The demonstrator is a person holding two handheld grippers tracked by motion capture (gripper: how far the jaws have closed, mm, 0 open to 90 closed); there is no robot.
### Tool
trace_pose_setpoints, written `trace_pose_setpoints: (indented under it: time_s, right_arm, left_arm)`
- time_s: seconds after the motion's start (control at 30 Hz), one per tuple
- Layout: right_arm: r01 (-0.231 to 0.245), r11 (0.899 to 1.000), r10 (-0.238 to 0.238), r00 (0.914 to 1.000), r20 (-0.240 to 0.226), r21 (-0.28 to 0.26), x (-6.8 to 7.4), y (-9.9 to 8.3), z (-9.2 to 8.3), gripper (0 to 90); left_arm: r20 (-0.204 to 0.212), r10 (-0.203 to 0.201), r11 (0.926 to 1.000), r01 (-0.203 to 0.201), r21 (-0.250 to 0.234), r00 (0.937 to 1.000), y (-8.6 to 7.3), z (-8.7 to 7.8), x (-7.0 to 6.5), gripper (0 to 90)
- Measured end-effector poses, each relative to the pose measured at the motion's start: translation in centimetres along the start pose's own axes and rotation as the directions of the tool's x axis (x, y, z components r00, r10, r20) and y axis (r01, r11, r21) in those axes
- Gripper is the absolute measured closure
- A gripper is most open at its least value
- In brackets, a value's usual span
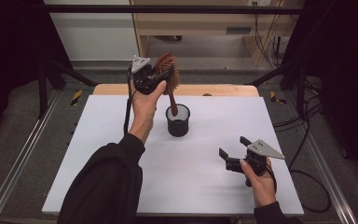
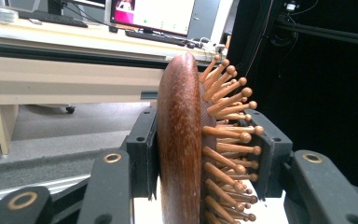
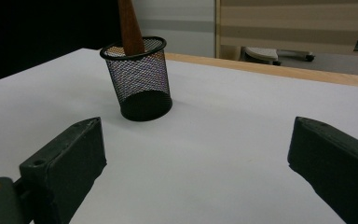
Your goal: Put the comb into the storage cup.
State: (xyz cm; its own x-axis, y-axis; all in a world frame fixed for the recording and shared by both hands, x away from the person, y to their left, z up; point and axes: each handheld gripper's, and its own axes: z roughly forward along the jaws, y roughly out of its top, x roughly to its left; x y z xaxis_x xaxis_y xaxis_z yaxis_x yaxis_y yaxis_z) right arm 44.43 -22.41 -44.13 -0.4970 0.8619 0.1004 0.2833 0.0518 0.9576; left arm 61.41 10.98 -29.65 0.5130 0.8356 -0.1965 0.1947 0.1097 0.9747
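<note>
A wooden hairbrush with round-tipped pegs is held upright by its head, my left gripper shut on it above the far middle of the table. In the left gripper view the brush head stands between the two jaws, pegs pointing right. Its handle tip dips into a black mesh cup; the right gripper view shows the handle inside the cup. My right gripper rests low at the near right, open, nothing between its jaws, pointing toward the cup.
The white table top has a wooden strip along its far edge. Black frame posts and cables stand at both sides of the table. A desk with a monitor lies beyond.
</note>
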Motion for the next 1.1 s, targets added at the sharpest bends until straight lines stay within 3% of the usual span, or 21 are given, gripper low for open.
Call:
trace_pose_setpoints:
  time_s: [0.17,0.4,0.6,0.73,1.1]
  right_arm:
    - [0.004,1.0,-0.004,1.0,-0.005,0.001,0.1,0.0,0.0,4.4]
    - [0.005,1.0,-0.005,1.0,-0.006,0.002,0.1,0.0,0.1,4.3]
    - [0.005,1.0,-0.005,0.9999,-0.01,0.003,0.2,0.0,0.1,4.4]
    - [0.005,1.0,-0.005,0.9999,-0.01,0.005,0.1,-0.1,0.1,4.4]
    - [0.02,1.0,-0.02,0.9998,-0.007,0.012,0.3,-0.1,0.2,4.4]
  left_arm:
    - [0.01,-0.027,0.9996,0.027,0.01,0.9996,-0.7,0.2,0.0,51.8]
    - [0.014,-0.015,0.9992,0.015,0.037,0.9998,-1.9,0.4,-0.3,51.7]
    - [0.018,-0.035,0.9984,0.034,0.046,0.9992,-3.1,0.6,-0.5,51.7]
    - [0.013,-0.05,0.9977,0.05,0.046,0.9987,-3.4,0.7,-0.3,51.7]
    - [0.017,-0.043,0.9974,0.042,0.058,0.9989,-3.9,0.8,-0.4,51.6]
